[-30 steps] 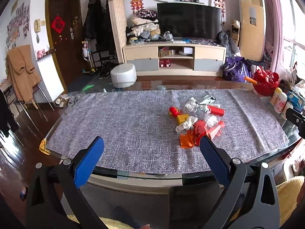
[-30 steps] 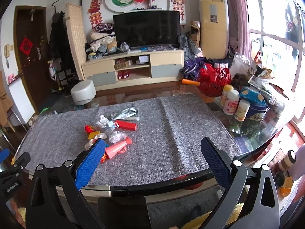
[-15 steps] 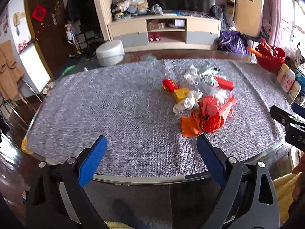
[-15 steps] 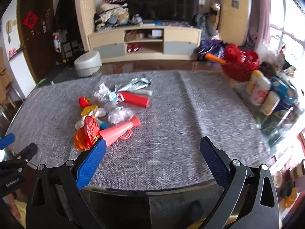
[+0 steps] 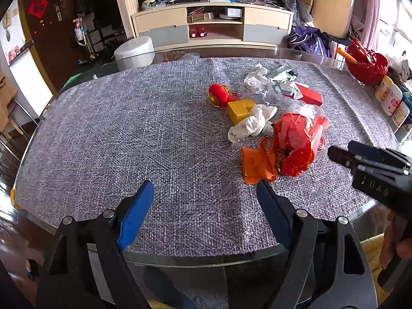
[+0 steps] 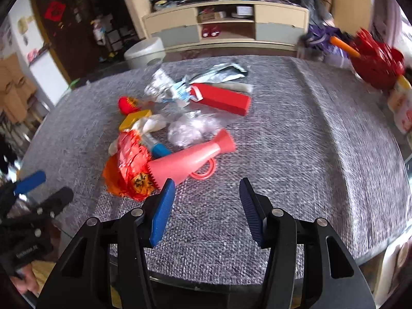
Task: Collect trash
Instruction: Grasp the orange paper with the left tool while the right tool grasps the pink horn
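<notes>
Grey woven cloth [image 5: 128,134] covers a glass desk [image 5: 206,255] in a living room, with a low TV cabinet [image 5: 213,25] behind it. All trash [image 5: 278,118] lies in one pile on the cloth, right of the middle and nearer to the front edge than to the back one. In the pile are a red ornament [image 5: 219,94], a yellow block [image 5: 238,109], crumpled white paper [image 5: 251,125], a red box [image 6: 222,99], clear plastic [image 6: 190,128], a pink cone [image 6: 190,158] and orange-red foil [image 5: 291,149].

At the right edge of the desk stands a red basket [image 5: 367,64]; what it holds I cannot tell. Beside it stand white bottles [image 5: 390,97].

Left gripper [image 5: 206,193] is over the front edge, its jaws apart with only cloth between them; they have just been closing a little. Right gripper [image 6: 207,188] hovers just in front of the cone, its jaws apart and grasping nothing; they have just been closing more.
</notes>
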`<action>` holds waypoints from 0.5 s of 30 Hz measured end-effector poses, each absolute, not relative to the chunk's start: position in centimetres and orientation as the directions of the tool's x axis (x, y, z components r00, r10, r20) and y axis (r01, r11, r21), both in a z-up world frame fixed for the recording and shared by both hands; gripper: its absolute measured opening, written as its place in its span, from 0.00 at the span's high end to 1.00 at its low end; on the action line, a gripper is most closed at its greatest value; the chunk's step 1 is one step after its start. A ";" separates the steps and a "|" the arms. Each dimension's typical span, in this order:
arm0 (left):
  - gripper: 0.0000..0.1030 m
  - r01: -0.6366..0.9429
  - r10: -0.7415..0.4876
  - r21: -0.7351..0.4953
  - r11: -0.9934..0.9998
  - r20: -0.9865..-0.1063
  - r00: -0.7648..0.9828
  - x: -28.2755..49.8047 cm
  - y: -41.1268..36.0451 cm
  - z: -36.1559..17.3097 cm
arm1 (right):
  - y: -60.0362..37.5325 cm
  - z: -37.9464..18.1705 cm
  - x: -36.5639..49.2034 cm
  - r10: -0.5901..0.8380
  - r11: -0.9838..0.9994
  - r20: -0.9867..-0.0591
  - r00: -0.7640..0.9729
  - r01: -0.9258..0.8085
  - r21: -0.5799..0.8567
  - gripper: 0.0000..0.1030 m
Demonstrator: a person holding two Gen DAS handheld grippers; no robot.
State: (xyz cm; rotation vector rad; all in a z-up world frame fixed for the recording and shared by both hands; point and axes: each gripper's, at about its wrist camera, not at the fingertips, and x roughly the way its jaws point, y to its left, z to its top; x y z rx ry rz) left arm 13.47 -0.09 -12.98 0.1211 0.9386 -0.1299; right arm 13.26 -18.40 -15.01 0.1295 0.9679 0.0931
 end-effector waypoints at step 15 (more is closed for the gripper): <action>0.25 0.154 -0.075 0.012 0.988 -0.833 0.548 15.7 0.1 -13.7 | -17.6 -16.3 16.0 0.147 0.989 -0.829 0.540 -0.076 0.126 0.21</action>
